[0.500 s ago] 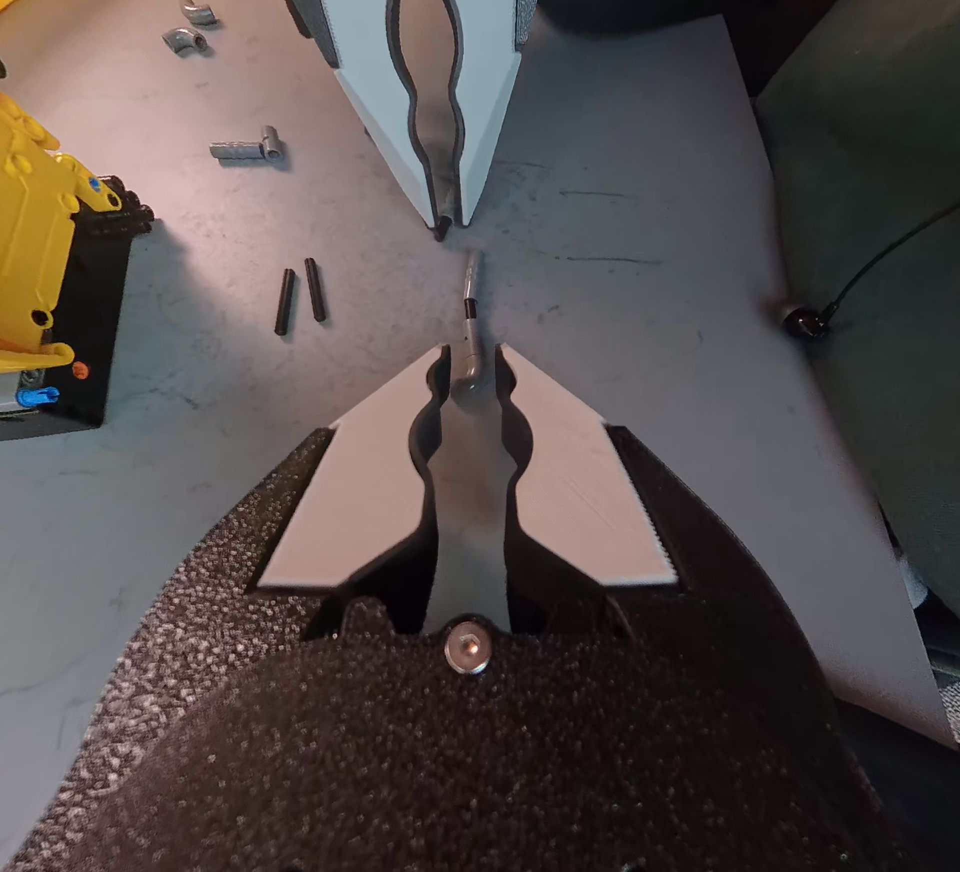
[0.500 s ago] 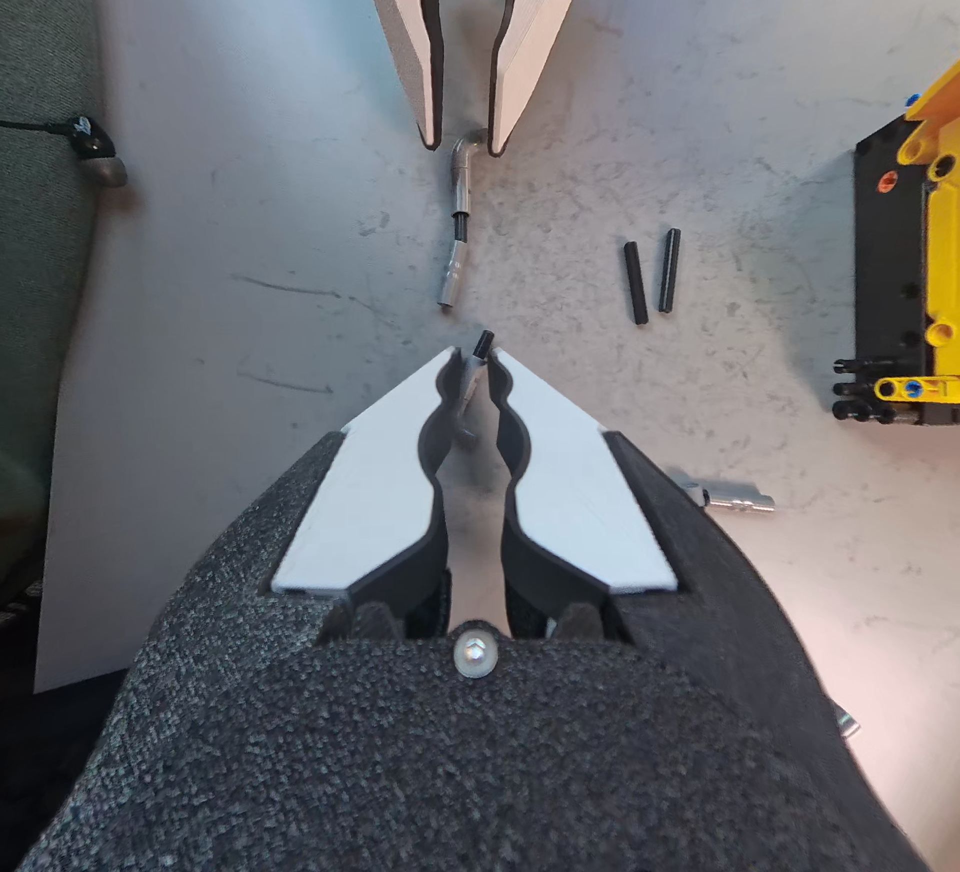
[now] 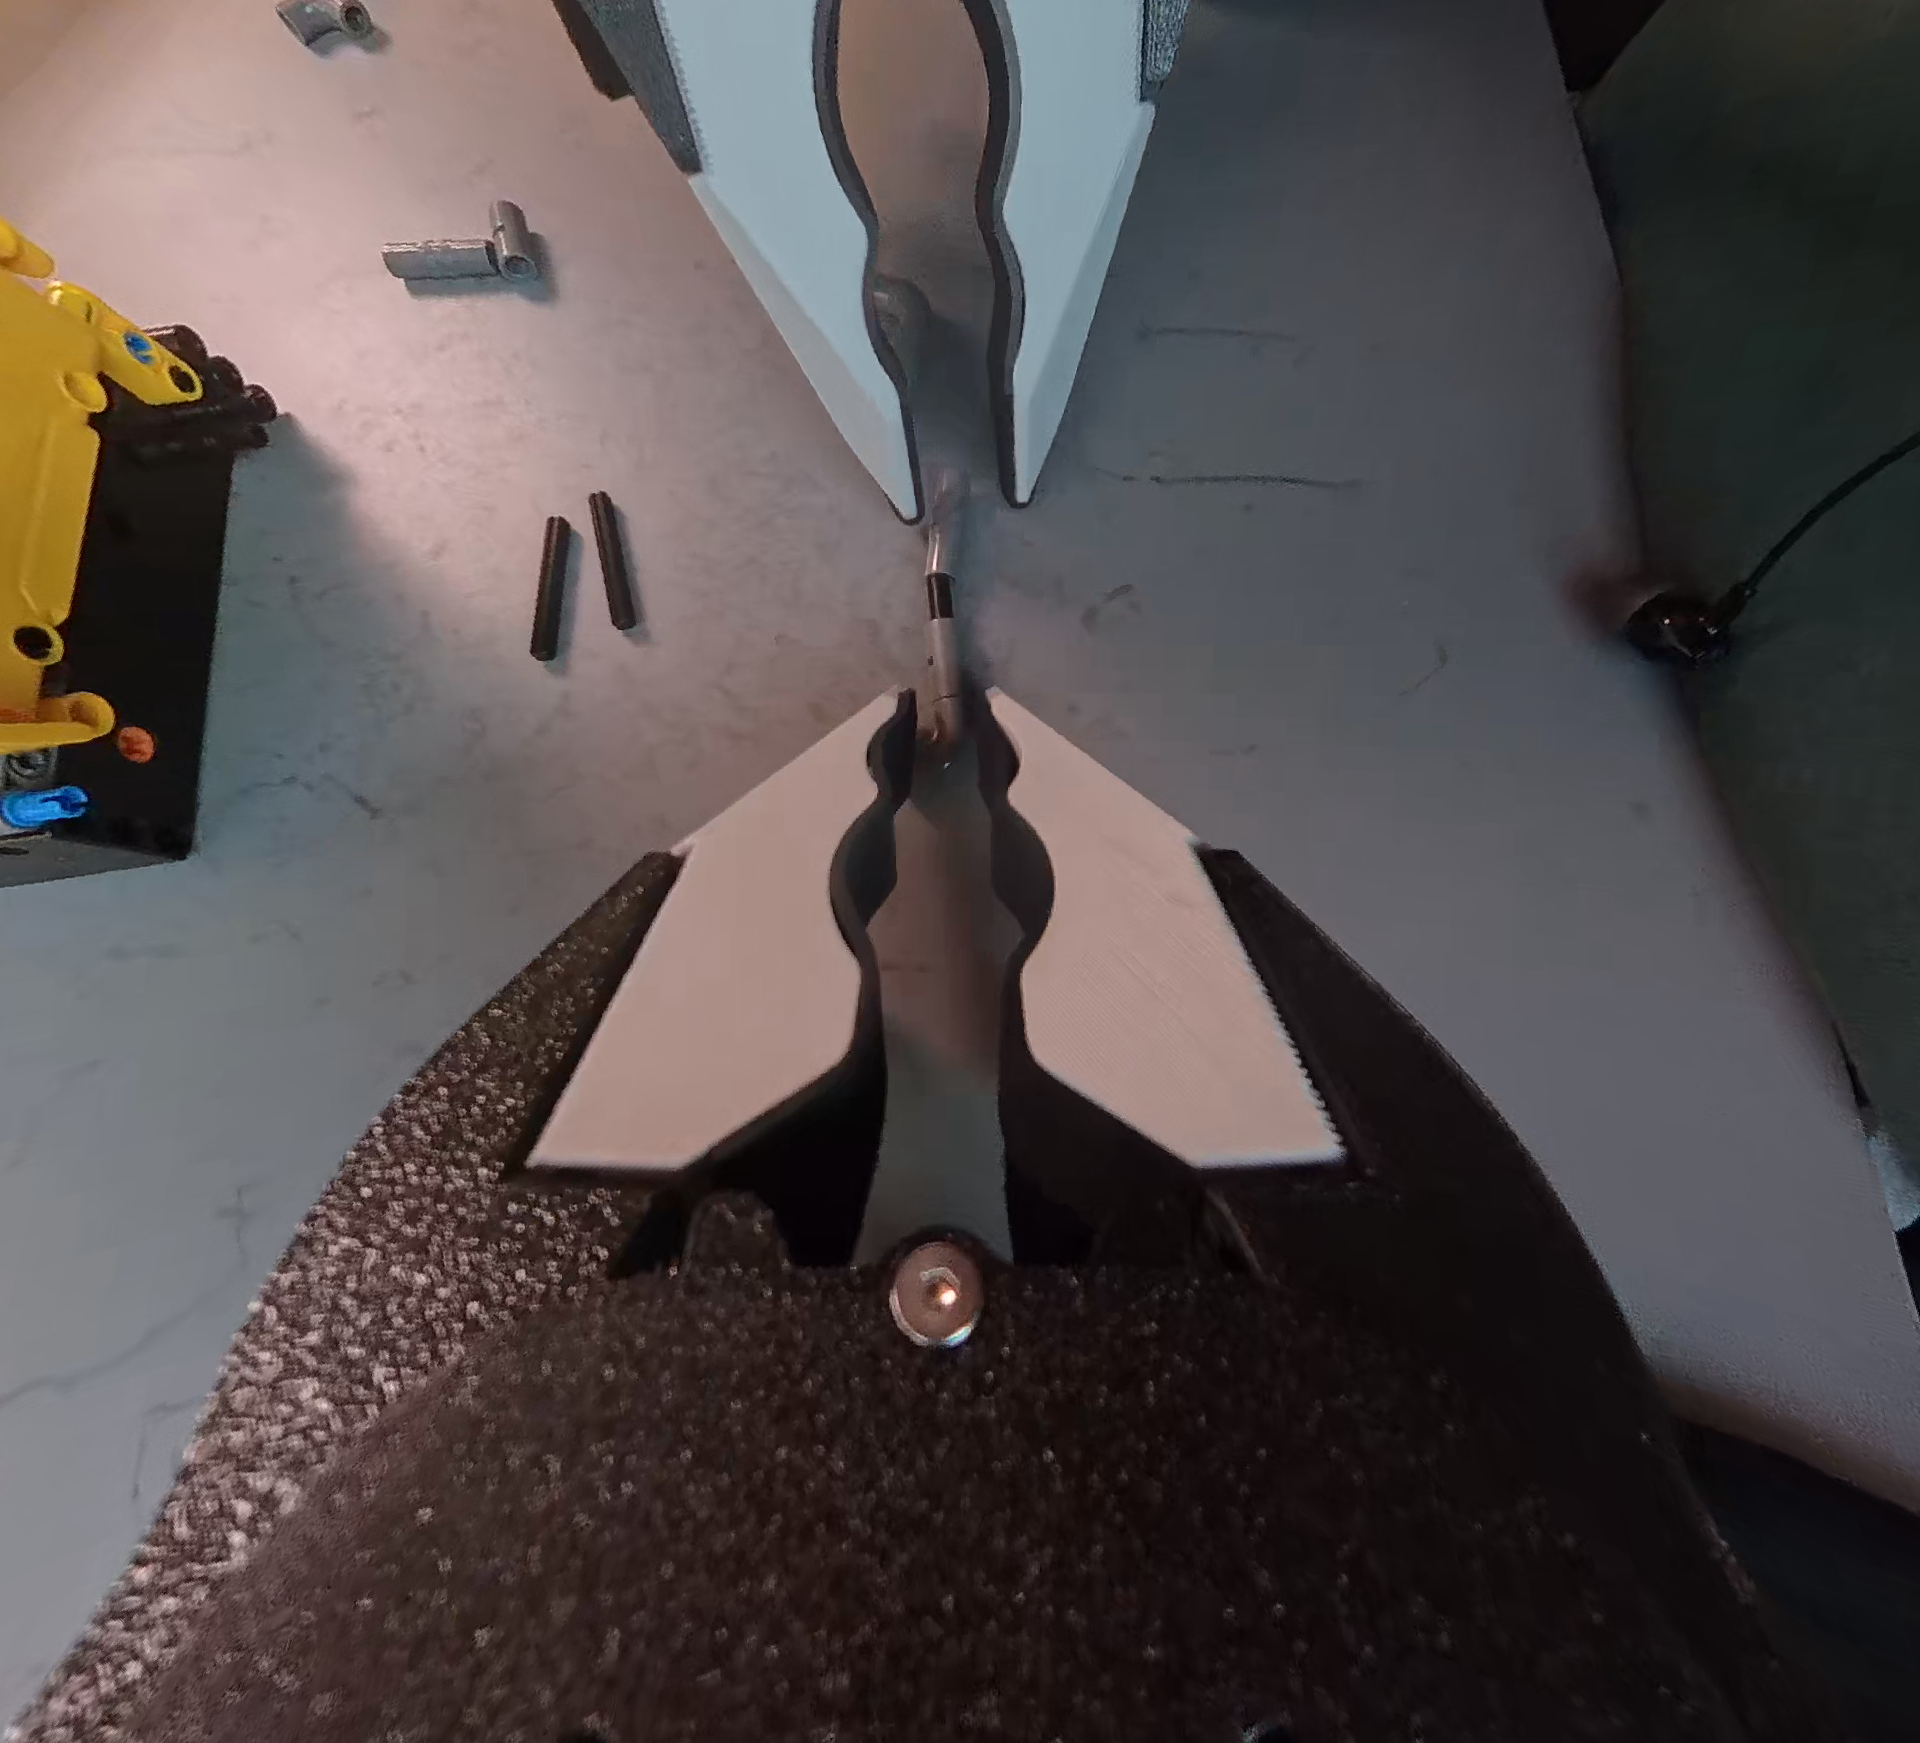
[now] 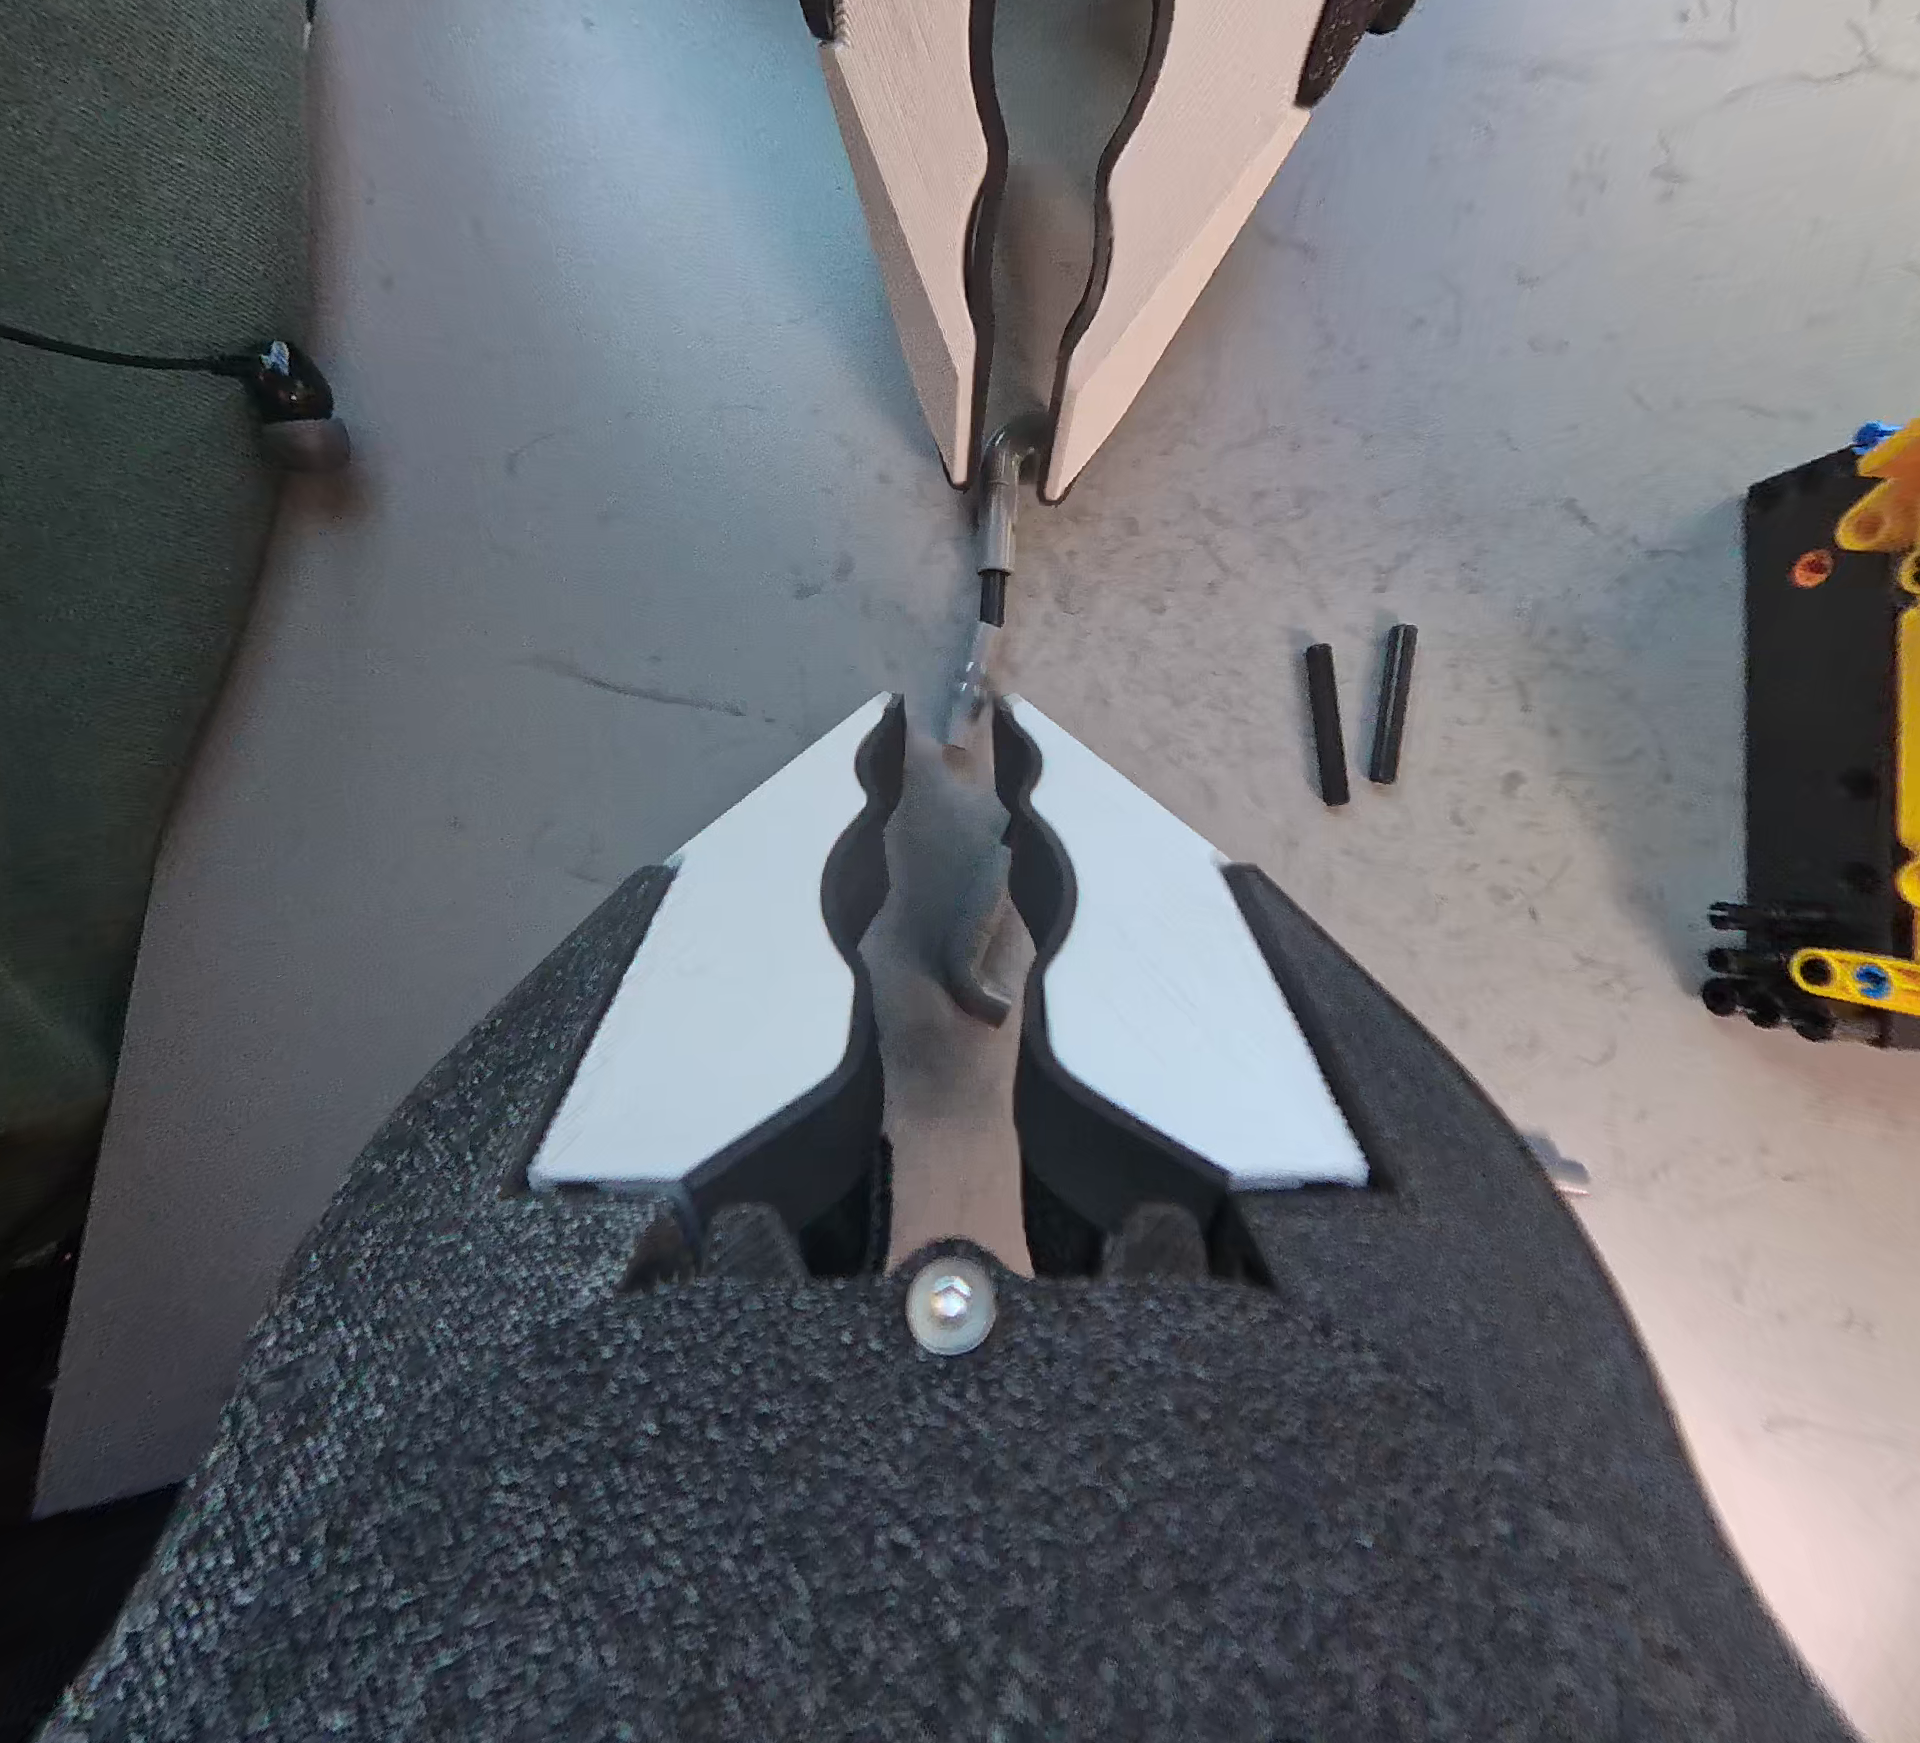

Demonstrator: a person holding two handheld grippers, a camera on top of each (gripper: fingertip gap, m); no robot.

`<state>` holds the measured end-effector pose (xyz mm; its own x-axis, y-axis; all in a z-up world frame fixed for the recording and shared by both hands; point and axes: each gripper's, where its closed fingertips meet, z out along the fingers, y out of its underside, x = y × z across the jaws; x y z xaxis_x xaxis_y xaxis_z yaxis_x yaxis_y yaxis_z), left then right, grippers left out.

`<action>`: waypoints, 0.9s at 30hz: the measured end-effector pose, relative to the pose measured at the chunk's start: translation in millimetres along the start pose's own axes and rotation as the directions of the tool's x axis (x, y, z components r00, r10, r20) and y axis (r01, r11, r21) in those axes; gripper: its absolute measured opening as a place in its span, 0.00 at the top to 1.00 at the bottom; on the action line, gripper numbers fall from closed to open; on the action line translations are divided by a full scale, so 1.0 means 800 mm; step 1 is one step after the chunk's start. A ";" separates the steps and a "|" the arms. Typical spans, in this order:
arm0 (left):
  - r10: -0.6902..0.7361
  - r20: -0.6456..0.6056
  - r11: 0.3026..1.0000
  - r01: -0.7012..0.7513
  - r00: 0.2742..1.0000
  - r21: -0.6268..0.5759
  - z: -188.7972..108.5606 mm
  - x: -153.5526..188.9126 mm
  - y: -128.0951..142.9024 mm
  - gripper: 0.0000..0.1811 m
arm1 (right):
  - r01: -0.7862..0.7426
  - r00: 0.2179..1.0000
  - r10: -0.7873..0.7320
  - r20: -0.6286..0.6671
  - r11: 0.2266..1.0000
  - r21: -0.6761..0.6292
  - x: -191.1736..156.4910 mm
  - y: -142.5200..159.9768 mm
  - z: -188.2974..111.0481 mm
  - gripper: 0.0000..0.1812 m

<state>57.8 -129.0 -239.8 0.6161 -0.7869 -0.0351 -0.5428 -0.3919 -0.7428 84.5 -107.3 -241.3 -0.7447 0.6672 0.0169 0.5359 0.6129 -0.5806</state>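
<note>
Grey rod (image 3: 940, 623) spans left hand-held gripper (image 3: 943, 717), pinching its elbow, and right hand-held gripper (image 4: 945, 717), narrow around the other end, grip unclear; collinear alignment matters.

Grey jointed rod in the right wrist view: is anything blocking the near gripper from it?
Nothing visible. The grey jointed rod has its free end between the right gripper fingertips; the left gripper pinches its bent end. A small grey hooked piece lies deeper between the right fingers.
</note>
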 end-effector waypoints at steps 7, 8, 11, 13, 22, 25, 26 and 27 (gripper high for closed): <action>0.008 0.004 1.000 -0.008 1.000 -0.018 0.003 0.000 0.003 0.96 | -0.026 1.000 0.026 0.013 1.000 0.018 0.002 -0.001 0.004 0.96; 0.010 0.005 1.000 -0.009 1.000 -0.018 0.003 0.000 0.003 0.96 | -0.028 1.000 0.028 0.015 0.999 0.020 0.002 -0.001 0.004 0.96; 0.015 0.005 1.000 -0.015 1.000 -0.018 0.003 0.000 0.003 0.97 | -0.041 0.999 0.040 0.024 0.999 0.027 0.003 -0.001 0.004 0.96; 0.015 0.003 1.000 -0.015 1.000 -0.018 0.003 0.000 0.002 0.97 | -0.048 0.999 0.047 0.027 0.998 0.031 0.004 0.000 0.003 0.96; 0.010 0.004 1.000 -0.010 1.000 -0.019 0.007 0.001 -0.001 0.97 | -0.094 0.993 0.089 0.071 0.993 0.068 0.006 0.002 0.002 0.97; 0.010 0.007 1.000 -0.010 1.000 -0.019 0.007 0.001 -0.001 0.97 | -0.109 0.991 0.102 0.091 0.991 0.077 0.006 0.002 0.002 0.97; 0.010 0.006 1.000 -0.010 1.000 -0.019 0.008 0.001 -0.001 0.97 | -0.109 0.990 0.102 0.095 0.991 0.077 0.006 0.002 0.002 0.97; 0.008 0.005 1.000 -0.008 1.000 -0.019 0.008 0.001 -0.001 0.97 | -0.110 0.990 0.102 0.098 0.991 0.075 0.006 0.002 0.002 0.97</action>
<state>62.4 -126.3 -243.1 0.6146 -0.7876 -0.0442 -0.5584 -0.3948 -0.7296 81.1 -104.2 -243.4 -0.7212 0.6818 -0.1223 0.5830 0.5022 -0.6387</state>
